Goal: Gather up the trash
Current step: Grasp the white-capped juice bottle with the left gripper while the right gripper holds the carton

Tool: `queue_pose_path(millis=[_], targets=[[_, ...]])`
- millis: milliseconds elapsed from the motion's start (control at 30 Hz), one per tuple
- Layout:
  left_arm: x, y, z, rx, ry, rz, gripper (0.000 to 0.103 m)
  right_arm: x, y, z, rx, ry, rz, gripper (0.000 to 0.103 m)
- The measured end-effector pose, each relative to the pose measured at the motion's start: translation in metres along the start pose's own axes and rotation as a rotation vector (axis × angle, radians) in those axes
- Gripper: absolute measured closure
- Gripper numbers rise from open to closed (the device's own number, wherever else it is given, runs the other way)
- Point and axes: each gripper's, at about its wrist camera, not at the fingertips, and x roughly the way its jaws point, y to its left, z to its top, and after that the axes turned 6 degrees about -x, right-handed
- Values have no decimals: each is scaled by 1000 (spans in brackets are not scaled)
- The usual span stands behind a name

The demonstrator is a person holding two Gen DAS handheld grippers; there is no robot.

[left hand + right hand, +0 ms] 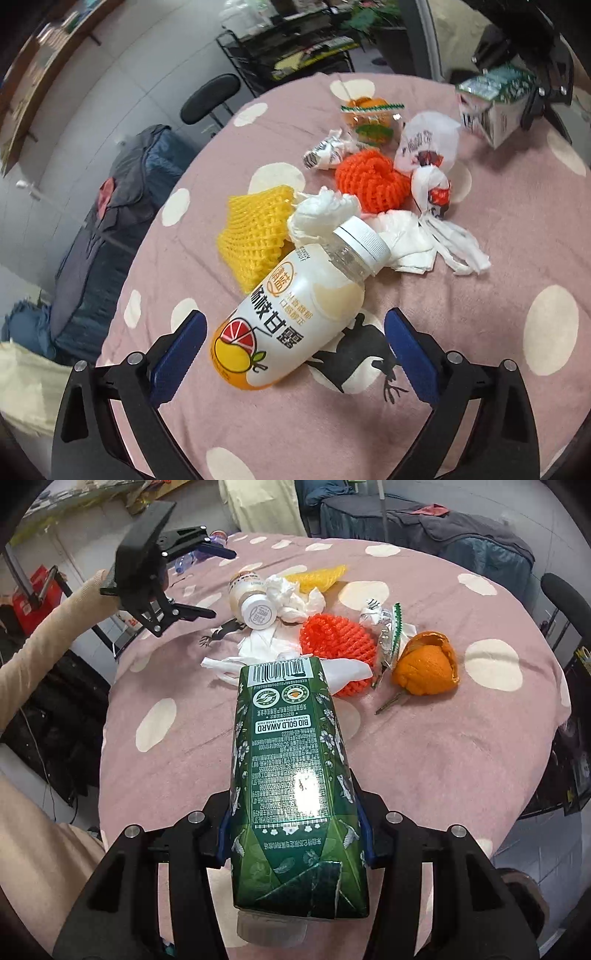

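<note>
The right gripper (295, 834) was closed on a green carton (291, 775), its blue pads pressing both sides, and held it above the pink dotted tablecloth (424, 757). The left gripper (295, 354) stood open over a drink bottle (291, 310), which lay on its side between the pads, untouched. Just beyond the bottle lay a yellow foam net (255, 236), crumpled white tissue (325, 210) and an orange foam net (369, 181). Orange peel (424, 668) lay farther from the bottle.

Right gripper (295, 834) points steeply down with both blue pads clamped on the sides of a green carton (291, 775). Left gripper (295, 350) tilts down too, jaws wide apart and gripping nothing, on a cream-sleeved forearm (48, 631).
</note>
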Motion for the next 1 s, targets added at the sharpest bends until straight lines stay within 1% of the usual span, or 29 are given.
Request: queue_pose_path(millis=[133, 233, 333, 433, 567, 667, 733, 833, 933, 1000], targets=[[29, -4, 12, 129, 107, -37, 15, -8, 7, -12, 36, -32, -15, 52], [45, -9, 16, 195, 161, -17, 24, -19, 8, -21, 71, -77, -17, 52], [52, -12, 20, 201, 168, -19, 28, -24, 9, -29, 105, -110, -21, 52], [48, -12, 19, 186, 164, -22, 32, -27, 11, -37, 138, -137, -17, 52], [39, -15, 7, 128, 174, -49, 35, -31, 16, -42, 170, -189, -1, 52], [29, -10, -7, 30, 176, -85, 37, -35, 21, -44, 178, -221, -1, 52], [21, -7, -17, -30, 157, -86, 37, -37, 25, -45, 183, -245, 4, 52], [6, -10, -31, -121, 106, -86, 37, -40, 29, -48, 202, -286, 15, 52], [-15, -25, -46, -183, 30, -50, 37, -41, 34, -50, 217, -321, 14, 52], [-25, -29, -48, -228, -20, -19, 37, -42, 38, -53, 226, -340, 19, 52]])
